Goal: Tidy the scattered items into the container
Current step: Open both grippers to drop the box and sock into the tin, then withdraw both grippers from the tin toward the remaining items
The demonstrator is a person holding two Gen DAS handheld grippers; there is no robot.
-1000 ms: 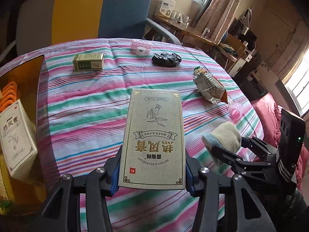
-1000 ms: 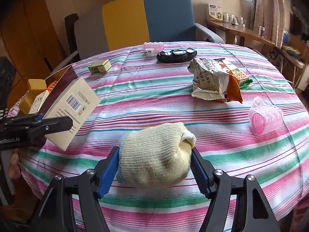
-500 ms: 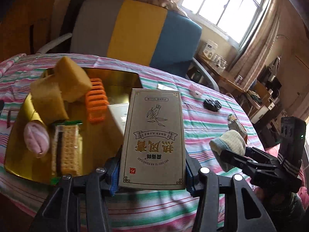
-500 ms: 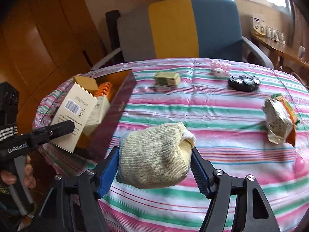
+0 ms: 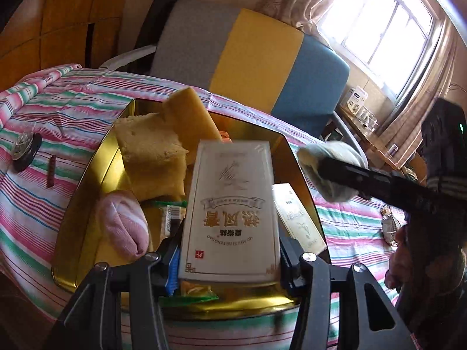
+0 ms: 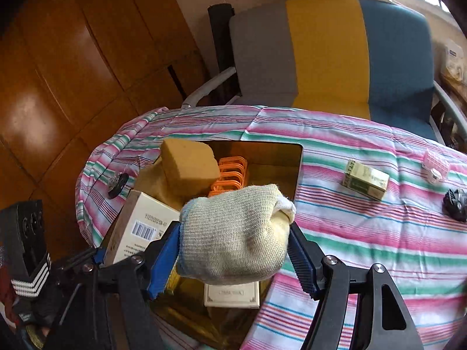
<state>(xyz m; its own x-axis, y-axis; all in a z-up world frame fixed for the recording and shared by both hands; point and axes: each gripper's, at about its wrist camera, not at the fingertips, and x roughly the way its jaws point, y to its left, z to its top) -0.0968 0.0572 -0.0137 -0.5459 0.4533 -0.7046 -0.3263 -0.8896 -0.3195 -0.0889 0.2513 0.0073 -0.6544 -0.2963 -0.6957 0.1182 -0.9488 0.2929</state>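
Left gripper clamps a flat cream carton with gold print above the gold metal tin, hiding most of the contents; right gripper grips a rolled cream knit sock over the tin's near corner; small green box lies on the striped cloth, tin's front rim cut off

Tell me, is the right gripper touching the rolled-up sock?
Touching. In the right wrist view, the right gripper has its blue pads pressed against both sides of the cream sock, with no gap on either side.
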